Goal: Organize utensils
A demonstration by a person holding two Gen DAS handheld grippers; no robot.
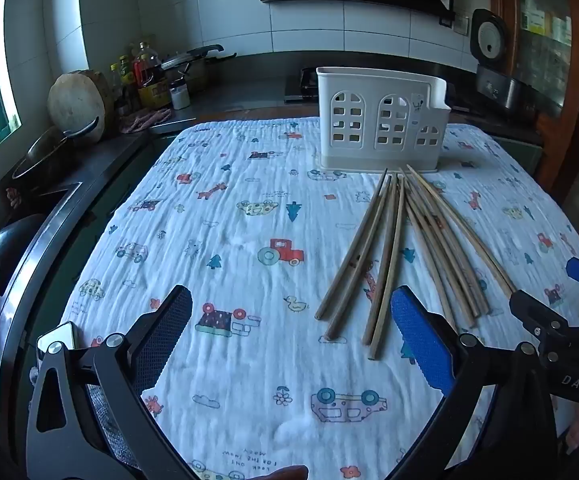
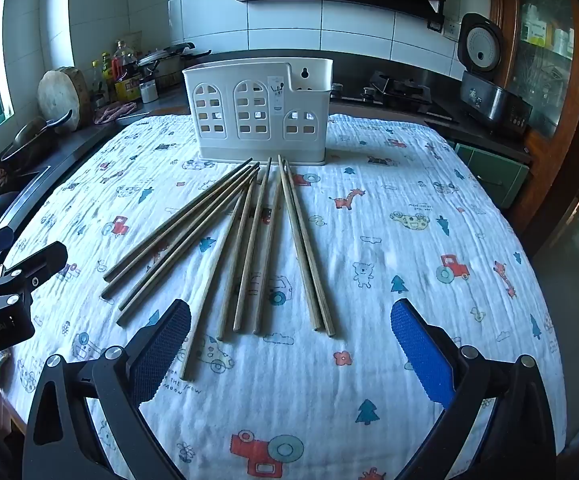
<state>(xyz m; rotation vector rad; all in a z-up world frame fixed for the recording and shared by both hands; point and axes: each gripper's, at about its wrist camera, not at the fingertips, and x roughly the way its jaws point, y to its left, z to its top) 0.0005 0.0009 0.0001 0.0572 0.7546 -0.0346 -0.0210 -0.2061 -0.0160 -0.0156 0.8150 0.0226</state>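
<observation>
Several wooden chopsticks [image 2: 249,248] lie fanned out on the printed cloth [image 2: 389,280], tips toward a white plastic utensil holder [image 2: 259,112] standing upright behind them. In the left wrist view the same chopsticks [image 1: 393,248] lie to the right, in front of the utensil holder [image 1: 381,120]. My left gripper [image 1: 291,308] hovers open over bare cloth, left of the chopsticks' near ends. My right gripper [image 2: 291,320] is open above the near ends of the chopsticks, with nothing pressed between its pads. Each gripper shows at the edge of the other's view.
The cloth-covered table [image 1: 229,240] has a dark counter along its left and back with a round chopping board [image 1: 77,102], bottles [image 1: 145,76], pots and a sink. A rice cooker [image 2: 485,80] and stove sit at the back right. The floor drops off to the right.
</observation>
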